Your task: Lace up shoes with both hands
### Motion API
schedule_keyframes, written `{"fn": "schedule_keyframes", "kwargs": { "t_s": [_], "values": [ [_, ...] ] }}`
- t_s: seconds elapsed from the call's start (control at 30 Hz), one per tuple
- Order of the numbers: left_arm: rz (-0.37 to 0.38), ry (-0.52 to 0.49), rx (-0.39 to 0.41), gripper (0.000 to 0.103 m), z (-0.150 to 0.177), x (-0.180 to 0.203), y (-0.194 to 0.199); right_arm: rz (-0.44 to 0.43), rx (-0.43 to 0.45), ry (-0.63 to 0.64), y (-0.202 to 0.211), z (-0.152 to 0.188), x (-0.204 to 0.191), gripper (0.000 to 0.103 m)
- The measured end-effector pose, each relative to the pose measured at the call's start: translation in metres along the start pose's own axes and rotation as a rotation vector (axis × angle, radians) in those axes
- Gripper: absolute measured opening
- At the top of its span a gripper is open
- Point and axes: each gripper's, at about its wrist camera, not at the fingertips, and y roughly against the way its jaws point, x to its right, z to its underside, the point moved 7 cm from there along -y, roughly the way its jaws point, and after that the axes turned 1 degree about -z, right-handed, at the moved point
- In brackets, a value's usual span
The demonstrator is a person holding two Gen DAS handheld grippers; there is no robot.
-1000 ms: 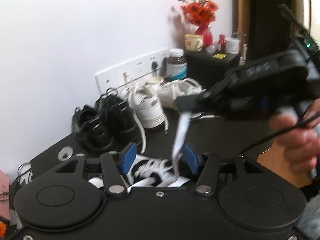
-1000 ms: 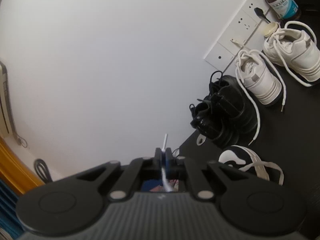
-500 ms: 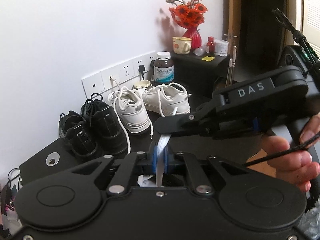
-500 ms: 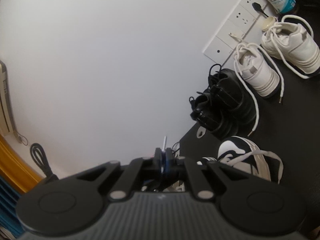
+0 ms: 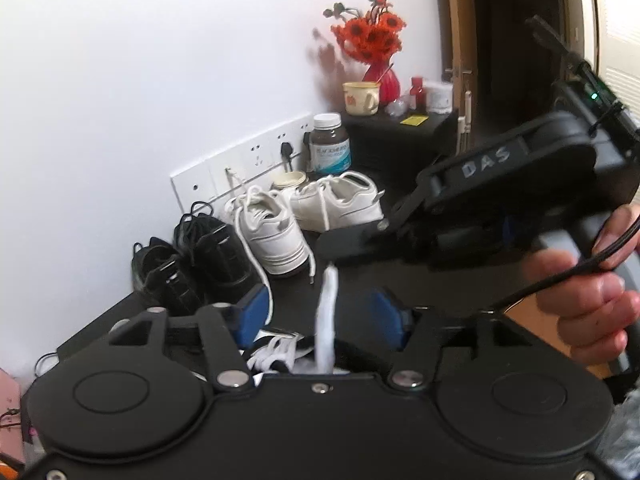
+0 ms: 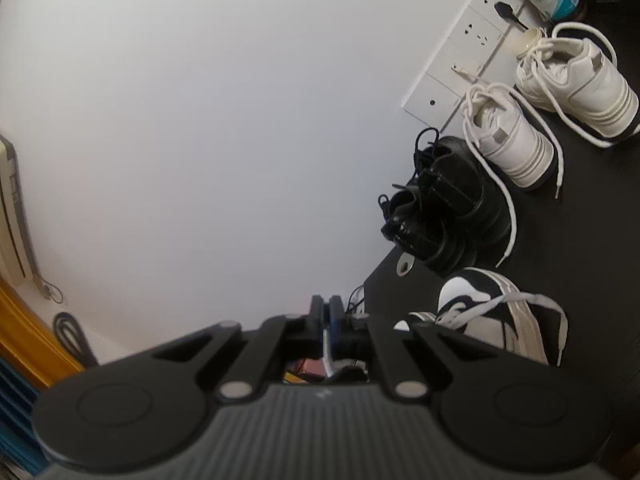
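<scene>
From the left wrist view, the left gripper [image 5: 322, 314] is being opened, a white lace [image 5: 326, 320] standing untouched between its blue pads [image 5: 250, 314], above the black-and-white shoe [image 5: 280, 350]. From the right wrist view, the right gripper [image 6: 328, 320] is being kept clamped on the lace, left of that shoe [image 6: 492, 316].

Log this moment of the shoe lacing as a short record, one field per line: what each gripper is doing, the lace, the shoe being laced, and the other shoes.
left gripper: jaws opening, pads clear of the lace
right gripper: shut on the white lace
white lace: stands upright between the left pads
shoe in work: black and white sneaker, on the black table
other shoes: black pair, white pair, by the wall
</scene>
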Motion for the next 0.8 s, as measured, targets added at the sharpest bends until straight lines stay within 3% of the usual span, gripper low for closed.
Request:
{"fn": "schedule_keyframes", "kwargs": {
  "t_s": [0.1,0.13,0.17,0.3,0.33,0.37,0.4,0.5,0.57,0.63,0.73,0.8],
  "values": [
    [0.025,0.058,-0.021,0.026,0.003,-0.005,-0.008,0.006,-0.009,-0.013,-0.002,0.001,0.002,0.004],
    [0.031,0.075,-0.031,0.007,0.005,-0.007,-0.01,0.01,-0.012,-0.017,-0.003,0.002,0.004,0.004],
    [0.038,0.089,-0.041,0.004,0.006,-0.009,-0.012,0.015,-0.014,-0.02,-0.003,0.002,0.005,0.004],
    [0.038,0.112,-0.057,0.003,0.009,-0.025,-0.008,0.09,-0.03,0.004,-0.005,0.001,0.01,0.01],
    [0.03,0.122,-0.06,0.003,0.009,-0.032,-0.007,0.138,-0.034,0.033,-0.004,-0.001,0.011,0.015],
    [0.027,0.138,-0.068,0.003,0.009,-0.041,-0.005,0.194,-0.039,0.078,-0.003,-0.003,0.011,0.033],
    [0.025,0.156,-0.076,0.003,0.01,-0.049,-0.003,0.261,-0.038,0.148,-0.002,-0.005,0.01,0.05],
    [0.036,0.186,-0.113,0.003,0.013,-0.07,-0.001,0.486,-0.039,0.486,0.002,-0.002,0.004,0.061],
    [0.062,0.179,-0.145,0.003,0.018,-0.073,-0.003,0.586,-0.056,0.685,0.002,0.007,0.003,0.066],
    [0.084,0.155,-0.175,0.003,0.024,-0.071,-0.011,0.566,-0.071,0.757,0.002,0.017,0.003,0.066],
    [0.12,0.125,-0.207,0.003,0.033,-0.064,-0.026,0.468,-0.133,0.712,-0.009,0.031,0.002,0.062],
    [0.145,0.12,-0.217,0.003,0.039,-0.06,-0.035,0.456,-0.165,0.698,-0.021,0.038,0.003,0.044]
  ]
}}
